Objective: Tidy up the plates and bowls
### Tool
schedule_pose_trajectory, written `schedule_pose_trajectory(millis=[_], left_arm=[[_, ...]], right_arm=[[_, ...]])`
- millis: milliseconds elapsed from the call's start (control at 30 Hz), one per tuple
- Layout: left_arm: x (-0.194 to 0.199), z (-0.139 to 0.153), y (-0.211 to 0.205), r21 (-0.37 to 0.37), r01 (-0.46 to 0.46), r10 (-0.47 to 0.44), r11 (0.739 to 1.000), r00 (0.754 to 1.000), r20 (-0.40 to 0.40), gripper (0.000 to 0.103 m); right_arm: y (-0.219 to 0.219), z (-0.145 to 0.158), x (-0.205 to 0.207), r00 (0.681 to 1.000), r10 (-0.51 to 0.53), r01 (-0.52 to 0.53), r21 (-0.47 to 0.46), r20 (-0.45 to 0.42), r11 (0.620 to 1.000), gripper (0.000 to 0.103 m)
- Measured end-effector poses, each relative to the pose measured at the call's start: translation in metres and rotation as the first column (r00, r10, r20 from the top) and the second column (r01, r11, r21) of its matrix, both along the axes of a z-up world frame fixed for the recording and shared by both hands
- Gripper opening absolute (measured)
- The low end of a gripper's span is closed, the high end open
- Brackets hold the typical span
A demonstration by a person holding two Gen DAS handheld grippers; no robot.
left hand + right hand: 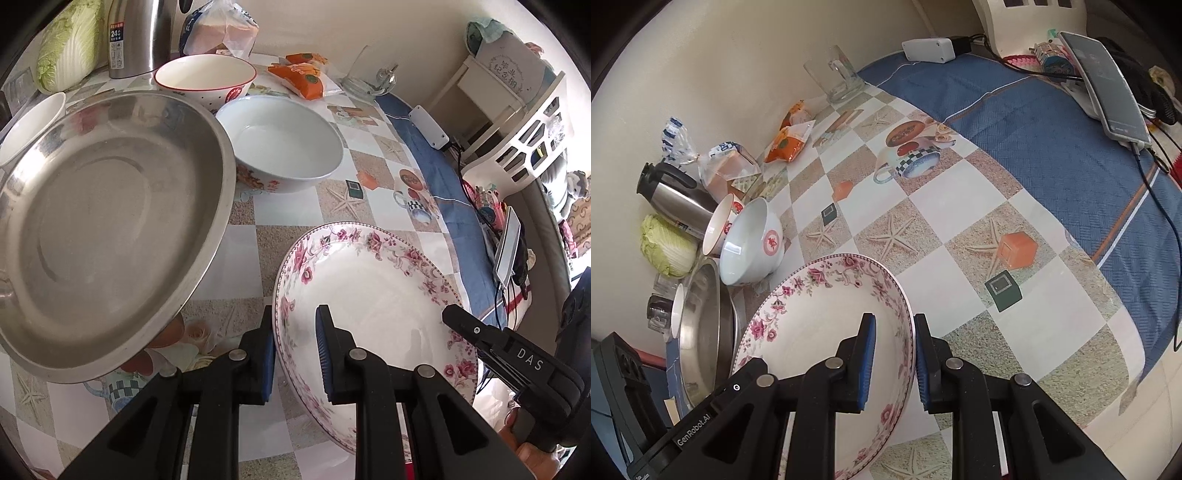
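A white plate with pink flowers on its rim hangs tilted above the checked tablecloth, held from both sides. My left gripper is shut on its left rim, my right gripper on its right rim. A finger of the right gripper shows in the left wrist view. A wide steel basin is to the left. Behind it stand a white bowl, a red-rimmed bowl and a small white dish.
Along the wall are a steel kettle, a cabbage, a bread bag, orange packets and a glass mug. A blue cloth covers the table's right side, with a phone and cables.
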State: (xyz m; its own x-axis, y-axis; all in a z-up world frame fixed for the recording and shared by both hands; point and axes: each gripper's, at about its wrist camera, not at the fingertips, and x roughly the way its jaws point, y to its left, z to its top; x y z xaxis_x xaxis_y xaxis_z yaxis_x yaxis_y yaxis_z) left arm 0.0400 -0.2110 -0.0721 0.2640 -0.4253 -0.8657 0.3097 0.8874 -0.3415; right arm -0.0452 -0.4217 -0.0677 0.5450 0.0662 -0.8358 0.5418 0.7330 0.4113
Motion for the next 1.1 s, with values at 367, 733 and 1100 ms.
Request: schedule_pose_trajectory(millis=[367, 733, 1100], left_arm=[[0.001, 0.027, 0.004, -0.026, 0.018, -0.015, 1.0, 0.995, 0.094, 0.021], [0.015, 0.046, 0.038, -0.109, -0.048, 0.061, 0.993, 0.99, 0.123, 0.021], [0.03, 0.064, 0.081, -0.162, -0.127, 0.154, 0.979, 0.974, 0.166, 0.021]], right_arm=[[0.004, 0.019, -0.005, 0.997, 0.0, 0.002, -0.026, 0.074, 1.0, 0.022], [0.027, 0.047, 0.011, 0.99, 0.06, -0.054, -0.05, 0.125, 0.997, 0.022], [0.061, 0.076, 0.042, 0.979, 0.148, -0.136, -0.092, 0.142, 0.986, 0.022]])
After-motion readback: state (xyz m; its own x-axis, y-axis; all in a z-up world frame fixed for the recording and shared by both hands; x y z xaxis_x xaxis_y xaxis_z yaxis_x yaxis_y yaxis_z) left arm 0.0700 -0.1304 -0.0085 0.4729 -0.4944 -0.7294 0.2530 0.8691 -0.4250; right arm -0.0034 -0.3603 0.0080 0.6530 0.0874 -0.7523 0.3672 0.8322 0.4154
